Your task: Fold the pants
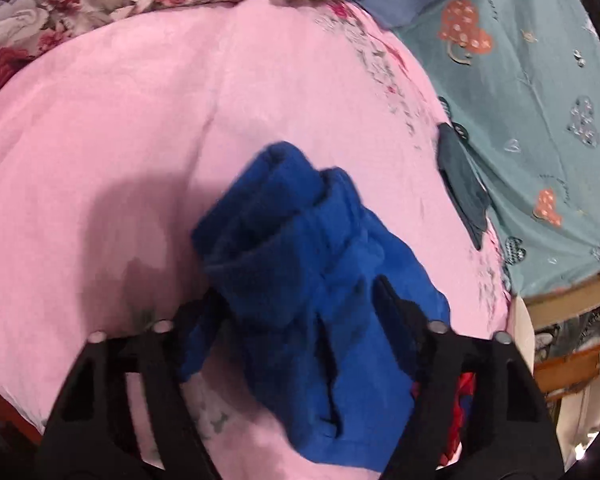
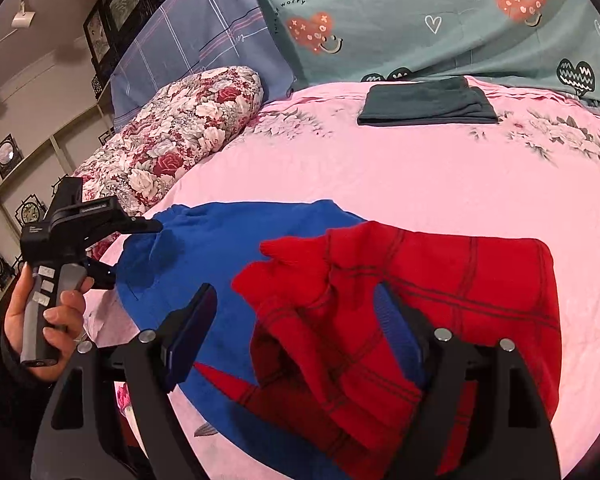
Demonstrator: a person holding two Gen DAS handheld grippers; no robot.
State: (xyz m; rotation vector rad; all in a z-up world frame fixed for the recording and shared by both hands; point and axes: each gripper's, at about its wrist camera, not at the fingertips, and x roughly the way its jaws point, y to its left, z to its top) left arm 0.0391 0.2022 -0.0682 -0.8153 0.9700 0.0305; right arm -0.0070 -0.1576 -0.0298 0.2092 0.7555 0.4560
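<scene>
The pants are blue and red with dark grid lines, lying bunched on the pink bedspread. In the left wrist view the blue part (image 1: 300, 280) is rumpled between the fingers of my left gripper (image 1: 300, 300), whose jaws stand wide apart around it. In the right wrist view the red part (image 2: 400, 312) lies over the blue part (image 2: 220, 248). My right gripper (image 2: 300, 320) is open, its fingers astride the red folds. My left gripper (image 2: 140, 248) shows there at the blue edge, held by a hand.
A folded dark green garment (image 2: 428, 102) lies at the far side of the pink bedspread (image 2: 380, 176). A floral quilt roll (image 2: 180, 128) and blue pillow (image 2: 196, 32) lie at the left. A teal heart-print sheet (image 2: 420, 12) is behind. The bed edge shows (image 1: 572, 360).
</scene>
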